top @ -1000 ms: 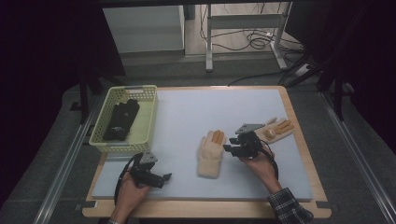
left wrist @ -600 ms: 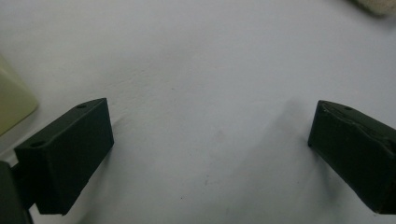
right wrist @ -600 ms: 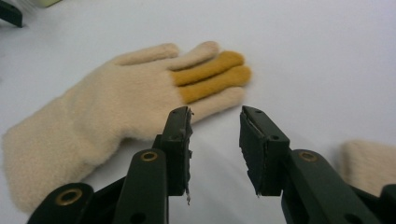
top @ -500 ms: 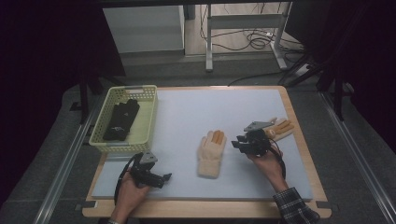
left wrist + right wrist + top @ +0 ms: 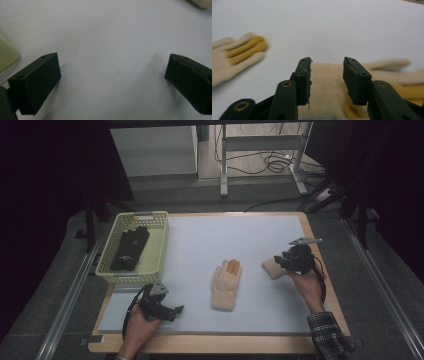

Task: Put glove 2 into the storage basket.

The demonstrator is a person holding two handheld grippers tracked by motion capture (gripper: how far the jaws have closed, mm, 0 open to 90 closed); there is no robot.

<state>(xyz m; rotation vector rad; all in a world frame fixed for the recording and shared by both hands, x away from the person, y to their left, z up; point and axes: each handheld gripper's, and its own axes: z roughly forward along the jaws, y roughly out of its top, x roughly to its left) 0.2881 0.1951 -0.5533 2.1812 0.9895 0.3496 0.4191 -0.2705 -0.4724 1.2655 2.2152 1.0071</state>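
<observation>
My right gripper (image 5: 326, 75) has just been opening, half-spread over a glove (image 5: 329, 87) that the high view mostly hides. My left gripper (image 5: 112, 82) gapes empty on the pale mat (image 5: 250, 240); a basket (image 5: 157, 255) sits left, cables (image 5: 272, 165) on the floor behind.

Dim surroundings; the mat (image 5: 240, 245) is evenly lit, probably from above. Soft shadows flank the left gripper's jaws. The gloves (image 5: 234, 52) appear blurred in the right gripper view.

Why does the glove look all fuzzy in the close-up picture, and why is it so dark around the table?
In the right gripper view, the cream glove under the right gripper looks smeared and soft, and so does the other glove at the left. In the high view, light falls on the table while the room around stays nearly black. In the left gripper view, the left gripper casts faint shadows.
</observation>
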